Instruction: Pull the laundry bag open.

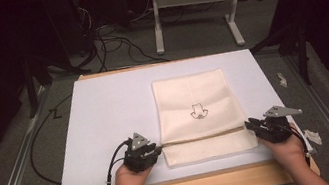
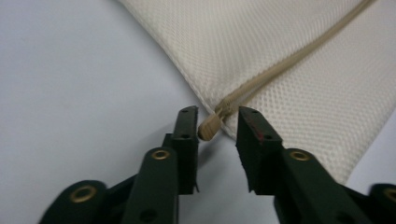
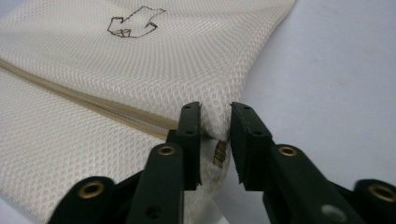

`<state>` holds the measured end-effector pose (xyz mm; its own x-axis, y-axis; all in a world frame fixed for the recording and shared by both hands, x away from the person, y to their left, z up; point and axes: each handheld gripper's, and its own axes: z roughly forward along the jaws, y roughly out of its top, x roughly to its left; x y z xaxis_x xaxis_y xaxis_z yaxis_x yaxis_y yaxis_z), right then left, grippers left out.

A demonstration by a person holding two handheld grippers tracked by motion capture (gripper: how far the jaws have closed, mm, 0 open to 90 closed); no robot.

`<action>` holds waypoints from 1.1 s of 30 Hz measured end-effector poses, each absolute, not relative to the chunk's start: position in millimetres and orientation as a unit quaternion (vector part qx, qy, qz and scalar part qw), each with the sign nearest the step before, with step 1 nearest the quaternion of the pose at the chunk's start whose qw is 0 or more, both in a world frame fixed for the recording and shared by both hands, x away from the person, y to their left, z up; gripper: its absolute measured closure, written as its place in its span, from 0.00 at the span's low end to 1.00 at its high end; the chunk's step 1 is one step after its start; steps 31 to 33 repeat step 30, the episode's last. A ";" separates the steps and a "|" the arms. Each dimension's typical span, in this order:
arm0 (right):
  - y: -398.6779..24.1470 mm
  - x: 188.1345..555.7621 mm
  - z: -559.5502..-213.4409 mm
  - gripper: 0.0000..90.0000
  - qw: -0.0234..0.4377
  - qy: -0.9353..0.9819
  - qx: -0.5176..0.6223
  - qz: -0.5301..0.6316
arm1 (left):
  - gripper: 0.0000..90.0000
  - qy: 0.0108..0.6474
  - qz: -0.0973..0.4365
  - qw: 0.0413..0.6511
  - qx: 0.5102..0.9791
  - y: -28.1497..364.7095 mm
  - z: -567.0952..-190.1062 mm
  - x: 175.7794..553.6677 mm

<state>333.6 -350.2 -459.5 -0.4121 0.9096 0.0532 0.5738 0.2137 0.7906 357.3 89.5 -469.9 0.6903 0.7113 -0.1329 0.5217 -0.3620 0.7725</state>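
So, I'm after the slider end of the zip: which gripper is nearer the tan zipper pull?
Left. The left gripper has the zipper pull between its open jaws; the right gripper sits at the bag's opposite edge.

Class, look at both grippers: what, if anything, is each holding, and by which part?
Neither holds anything. The left gripper stands open around the mesh bag's zipper end; the right gripper stands open around the bag's opposite edge.
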 end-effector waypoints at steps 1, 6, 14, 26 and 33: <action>-351.2 333.5 -458.8 0.76 0.219 0.748 0.495 0.386 | 0.69 0.378 0.115 0.428 0.813 91.4 -467.8 357.1; -355.6 331.0 -453.3 0.59 0.229 0.735 0.493 0.405 | 0.55 0.373 0.149 0.439 0.804 103.0 -460.7 357.6; -378.1 326.0 -444.3 0.29 0.275 0.712 0.493 0.418 | 0.36 0.358 0.231 0.415 0.804 142.3 -443.9 356.1; -414.1 317.1 -440.3 0.20 0.315 0.671 0.528 0.414 | 0.26 0.442 0.243 0.442 0.741 202.5 -440.3 362.5; -409.0 318.6 -442.1 0.20 0.319 0.679 0.521 0.407 | 0.25 0.431 0.251 0.436 0.749 198.3 -440.2 362.5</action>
